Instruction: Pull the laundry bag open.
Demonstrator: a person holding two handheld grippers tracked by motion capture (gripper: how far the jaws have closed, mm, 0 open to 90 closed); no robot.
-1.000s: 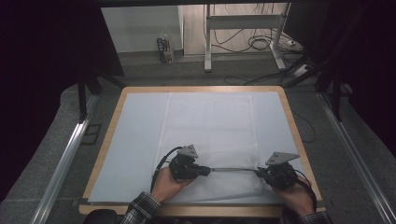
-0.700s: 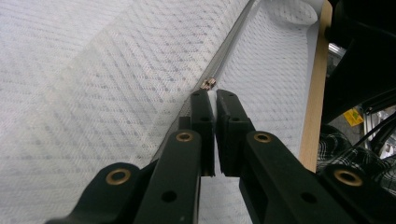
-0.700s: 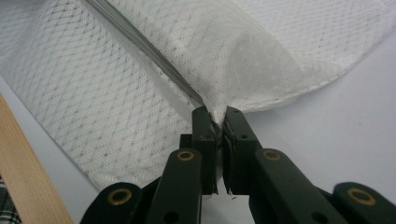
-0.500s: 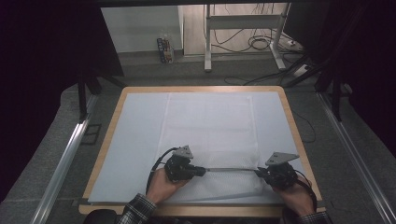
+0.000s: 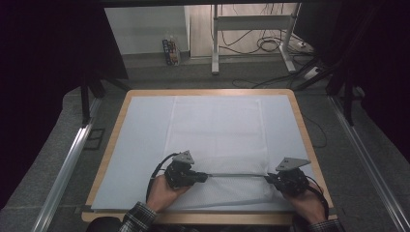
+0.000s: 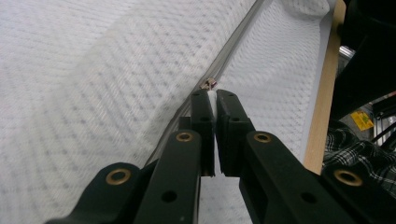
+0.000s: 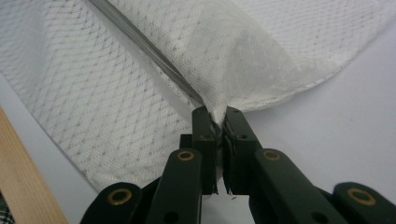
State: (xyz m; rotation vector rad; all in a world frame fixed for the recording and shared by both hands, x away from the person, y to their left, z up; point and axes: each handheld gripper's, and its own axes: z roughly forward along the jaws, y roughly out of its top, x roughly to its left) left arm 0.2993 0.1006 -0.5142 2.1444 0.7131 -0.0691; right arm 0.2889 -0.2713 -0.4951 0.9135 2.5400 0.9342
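Both grippers sit near the worktop's near edge, facing each other along a dark zip line. On the left, the left gripper has its jaws pressed together on the white mesh bag, pinching a sliver of white material right beside the small metal zip pull, which pokes out just past the jaw tips. A hand wraps it from below, with a plaid cuff at the worktop's near edge.

Toward the near right corner, the right gripper is clamped on the bag's bunched corner, where the zip ends; in the right gripper view the mesh gathers into a peak between the closed jaws and fans out above them. The other hand holds it from behind.

Between the two grippers the zip runs straight, parallel to the near edge. The bag lies flat over the middle of the worktop, reaching from near the far edge down to the grippers, with a narrower strip of mesh on the near side of the zip. It rests on a pale sheet that covers the wooden worktop, whose rim shows all around.
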